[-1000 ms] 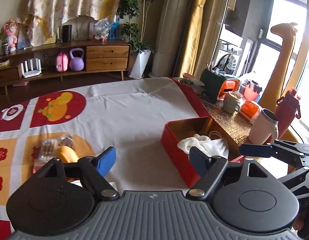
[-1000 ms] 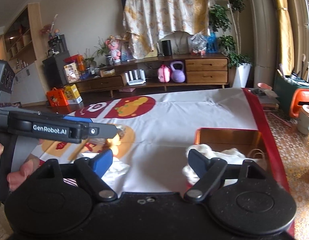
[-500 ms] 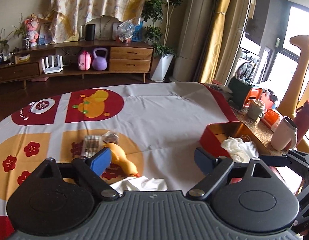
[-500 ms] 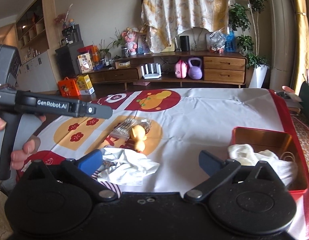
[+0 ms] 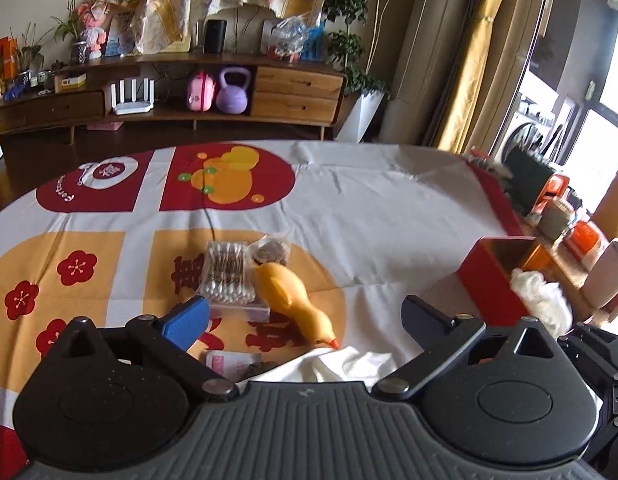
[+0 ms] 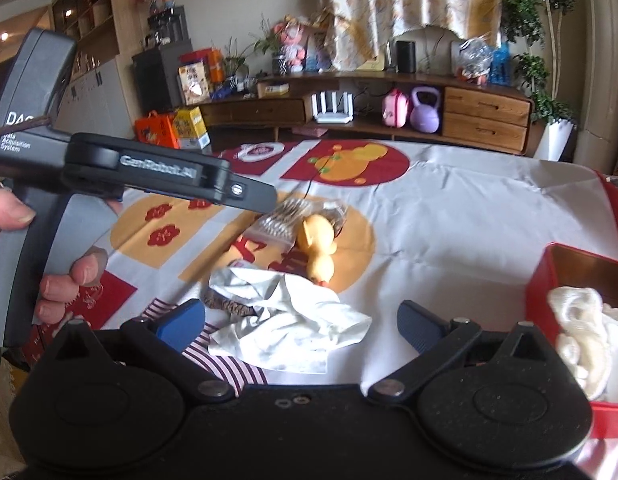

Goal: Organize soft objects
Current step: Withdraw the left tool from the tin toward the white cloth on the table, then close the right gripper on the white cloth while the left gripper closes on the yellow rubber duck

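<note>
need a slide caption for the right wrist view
Open right tongs hover over a crumpled white cloth beside a yellow rubber duck.

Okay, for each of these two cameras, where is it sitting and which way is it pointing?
Left wrist: rides the left gripper, facing down over the table at the duck; own open fingers show.
Right wrist: rides the right gripper, facing the white cloth; own open fingers, plus a hand holding the left gripper.
Shared: duck, cloth, red box.
</note>
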